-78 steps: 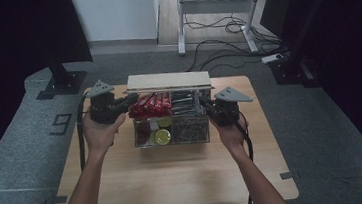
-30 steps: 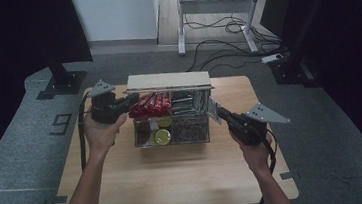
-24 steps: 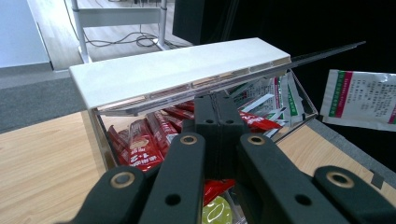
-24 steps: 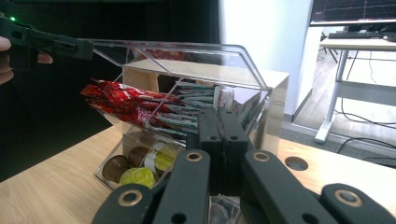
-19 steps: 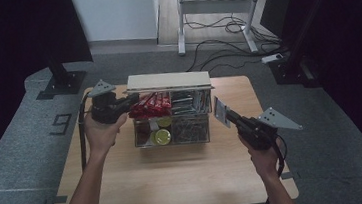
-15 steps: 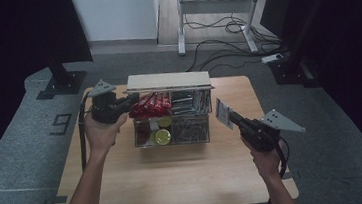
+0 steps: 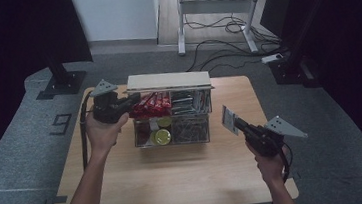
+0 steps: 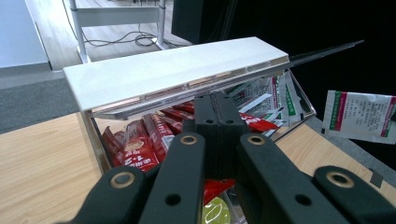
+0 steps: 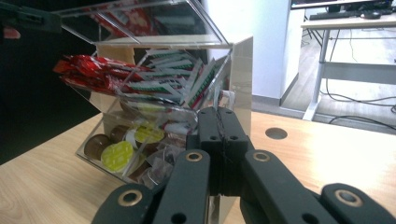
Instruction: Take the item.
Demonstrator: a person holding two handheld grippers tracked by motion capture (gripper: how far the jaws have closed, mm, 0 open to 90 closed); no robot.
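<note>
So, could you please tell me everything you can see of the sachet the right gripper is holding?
The sachet is a flat, pale, foil-like packet with fine print, a green band along one edge and a pink-red band along the other. It is pinched by one edge in the shut right gripper, standing in the air to the right of the clear organiser, touching nothing else.

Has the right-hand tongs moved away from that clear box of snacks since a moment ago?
Yes. The right tongs, shut on a white packet, have pulled back from the clear box toward the table's near right edge.
</note>
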